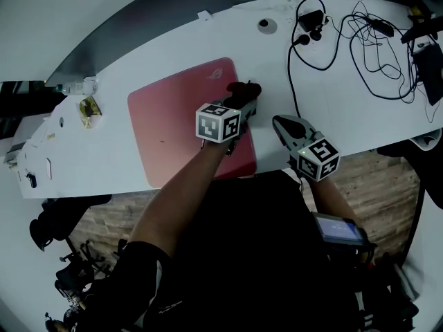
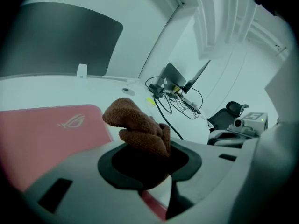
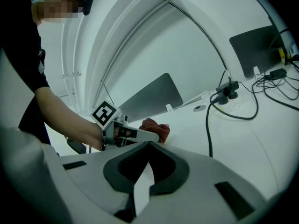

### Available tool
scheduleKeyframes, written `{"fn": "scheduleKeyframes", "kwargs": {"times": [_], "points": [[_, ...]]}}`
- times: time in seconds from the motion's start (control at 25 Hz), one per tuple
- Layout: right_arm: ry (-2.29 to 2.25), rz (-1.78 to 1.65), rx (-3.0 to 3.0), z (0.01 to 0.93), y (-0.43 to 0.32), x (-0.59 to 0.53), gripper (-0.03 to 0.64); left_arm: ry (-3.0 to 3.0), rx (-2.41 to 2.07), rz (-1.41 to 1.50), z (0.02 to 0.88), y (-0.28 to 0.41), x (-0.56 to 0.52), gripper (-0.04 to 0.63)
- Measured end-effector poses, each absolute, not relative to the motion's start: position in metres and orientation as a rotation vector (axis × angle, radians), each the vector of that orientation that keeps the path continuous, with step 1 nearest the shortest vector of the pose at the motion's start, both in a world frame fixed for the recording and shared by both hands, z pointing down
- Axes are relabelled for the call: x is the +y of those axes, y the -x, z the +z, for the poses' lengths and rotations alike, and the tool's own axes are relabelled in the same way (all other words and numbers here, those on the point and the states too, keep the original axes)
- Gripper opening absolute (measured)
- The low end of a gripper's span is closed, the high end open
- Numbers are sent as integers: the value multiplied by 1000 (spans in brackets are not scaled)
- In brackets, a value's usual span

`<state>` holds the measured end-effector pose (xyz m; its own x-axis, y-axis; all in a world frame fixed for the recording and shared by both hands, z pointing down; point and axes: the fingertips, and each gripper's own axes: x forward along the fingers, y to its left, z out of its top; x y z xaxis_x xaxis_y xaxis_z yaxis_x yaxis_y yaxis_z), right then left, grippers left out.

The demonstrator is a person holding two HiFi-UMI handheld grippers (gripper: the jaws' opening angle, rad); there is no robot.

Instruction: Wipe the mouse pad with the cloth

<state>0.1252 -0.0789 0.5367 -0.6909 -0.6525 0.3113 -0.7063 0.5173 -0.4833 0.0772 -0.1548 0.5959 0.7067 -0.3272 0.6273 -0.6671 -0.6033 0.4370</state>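
Observation:
A pink mouse pad lies on the white desk. My left gripper is shut on a bunched brown cloth at the pad's right edge, near its far corner. In the left gripper view the cloth bulges out of the jaws, with the pad to its left. My right gripper hovers over bare desk just right of the pad, jaws shut with nothing in them. The right gripper view shows the left gripper and the cloth ahead.
Black cables and a power adapter sprawl over the desk's far right. A round grommet sits behind the pad. A small gold object rests at the desk's left end. The desk's near edge runs just below the pad.

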Motion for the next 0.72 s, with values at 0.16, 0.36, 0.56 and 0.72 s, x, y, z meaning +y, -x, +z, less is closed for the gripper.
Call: {"fn": "scheduleKeyframes", "kwargs": {"times": [0.16,0.36,0.56,0.72], "points": [[-1203,917,-2657,536,-125,-79,25,-2189,-787,637,599,-68,-176,135],[-1195,934,-2649,539,-123,-75,25,-2102,-853,622,608,-46,-191,135],[-1177,930,-2641,539,-116,-79,25,-2033,-937,621,612,-8,-200,136],[-1150,913,-2649,534,-100,-82,25,-2004,-996,617,610,30,-207,135]]}}
